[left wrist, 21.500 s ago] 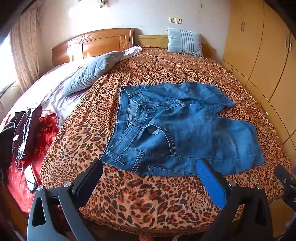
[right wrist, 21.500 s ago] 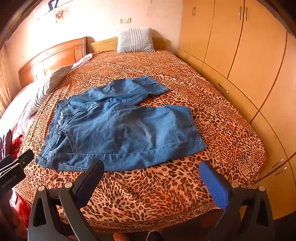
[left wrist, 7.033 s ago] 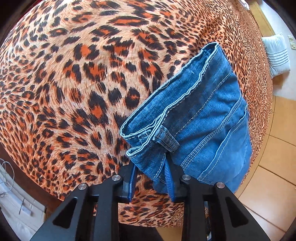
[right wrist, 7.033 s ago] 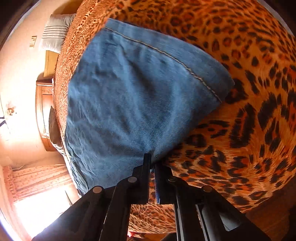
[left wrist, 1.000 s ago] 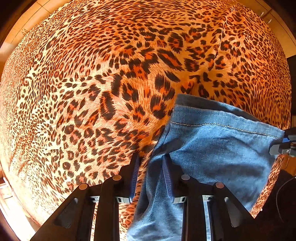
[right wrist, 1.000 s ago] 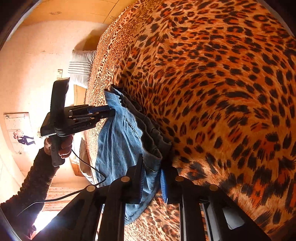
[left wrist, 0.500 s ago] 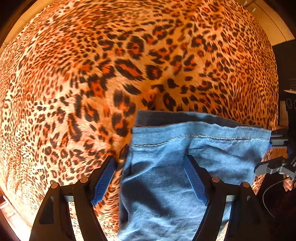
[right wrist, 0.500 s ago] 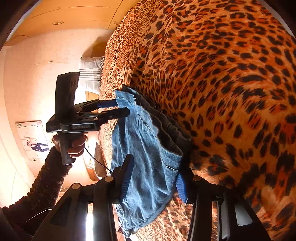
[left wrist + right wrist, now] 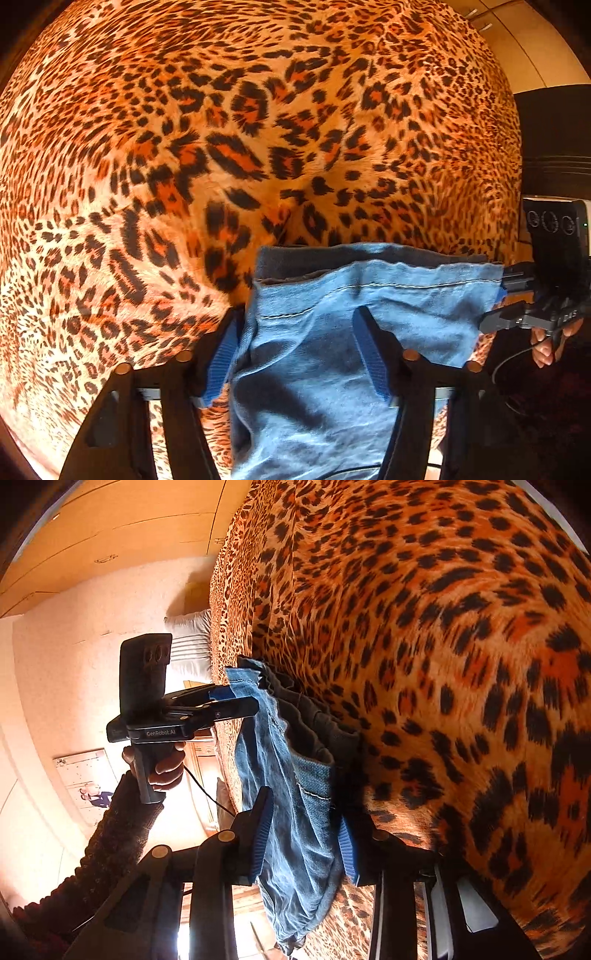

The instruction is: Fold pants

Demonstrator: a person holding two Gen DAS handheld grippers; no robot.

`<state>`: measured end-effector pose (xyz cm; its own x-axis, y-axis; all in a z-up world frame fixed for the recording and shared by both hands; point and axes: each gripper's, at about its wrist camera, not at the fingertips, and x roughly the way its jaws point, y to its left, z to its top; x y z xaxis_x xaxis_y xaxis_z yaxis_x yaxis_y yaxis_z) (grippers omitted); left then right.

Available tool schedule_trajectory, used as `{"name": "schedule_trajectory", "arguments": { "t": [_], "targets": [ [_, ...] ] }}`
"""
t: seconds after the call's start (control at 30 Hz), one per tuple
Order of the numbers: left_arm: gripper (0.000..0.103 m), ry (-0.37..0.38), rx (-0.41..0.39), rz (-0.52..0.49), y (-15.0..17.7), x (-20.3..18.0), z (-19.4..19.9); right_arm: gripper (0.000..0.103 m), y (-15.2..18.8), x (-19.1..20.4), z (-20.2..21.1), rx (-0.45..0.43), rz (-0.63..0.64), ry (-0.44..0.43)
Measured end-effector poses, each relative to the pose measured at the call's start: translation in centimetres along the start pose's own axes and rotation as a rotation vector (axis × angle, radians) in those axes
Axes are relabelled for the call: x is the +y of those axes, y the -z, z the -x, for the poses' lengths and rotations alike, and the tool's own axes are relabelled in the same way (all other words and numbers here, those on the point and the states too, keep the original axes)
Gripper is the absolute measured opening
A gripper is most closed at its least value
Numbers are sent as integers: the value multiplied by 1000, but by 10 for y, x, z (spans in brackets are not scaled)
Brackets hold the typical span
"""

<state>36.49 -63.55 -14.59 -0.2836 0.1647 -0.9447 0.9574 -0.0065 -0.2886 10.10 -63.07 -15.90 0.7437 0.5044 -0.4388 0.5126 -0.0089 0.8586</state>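
Observation:
The folded blue denim pants (image 9: 314,398) lie on the leopard-print bed cover (image 9: 221,147), their stitched hem edge facing away from me. My left gripper (image 9: 295,352) points steeply down over one hem corner. Its jaws are closing, with denim between the blue pads, which stand apart. My right gripper (image 9: 304,840) straddles the other corner of the pants (image 9: 266,746). Its jaws are closing too, around a bunch of denim layers. Each gripper shows in the other's view: the right gripper (image 9: 498,299) at the hem's right end, the left gripper (image 9: 236,701) at the far corner.
The bed cover (image 9: 443,664) fills most of both views. A person's hand (image 9: 162,768) in a dark knit sleeve holds the left tool. A striped pillow (image 9: 192,642) lies at the headboard end, and wooden wardrobe doors (image 9: 129,528) stand beyond the bed.
One second ago both grippers were shut on the hem corners. Both opened wide and let the denim drop onto the bed. Now their jaws are narrower again around the corners.

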Motion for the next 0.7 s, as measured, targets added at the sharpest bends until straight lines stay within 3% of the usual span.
{"name": "schedule_trajectory", "arguments": {
  "t": [0.07, 0.13, 0.3, 0.43, 0.5, 0.53, 0.7],
  "targets": [
    [44, 20, 14, -36, -5, -12, -8, 34, 1, 1, 1, 2, 1, -5],
    [43, -50, 37, -88, -10, -19, -18, 34, 0, 3, 1, 0, -2, -10],
    [41, -16, 33, -18, -20, -7, -13, 33, -5, 4, 1, -37, -9, -18],
    [41, -61, -4, -13, -11, -14, -10, 24, -11, 10, -16, -10, 23, -35],
    [29, -75, -26, 12, -3, -16, -11, 7, -13, 11, -24, 3, 39, 11],
    [17, -56, -28, 46, 4, -12, -7, 7, -14, 10, -25, 2, 30, 8],
    [13, -17, -99, 117, 25, -13, -3, 7, -9, 21, -18, 17, 68, 3]
  ]
}}
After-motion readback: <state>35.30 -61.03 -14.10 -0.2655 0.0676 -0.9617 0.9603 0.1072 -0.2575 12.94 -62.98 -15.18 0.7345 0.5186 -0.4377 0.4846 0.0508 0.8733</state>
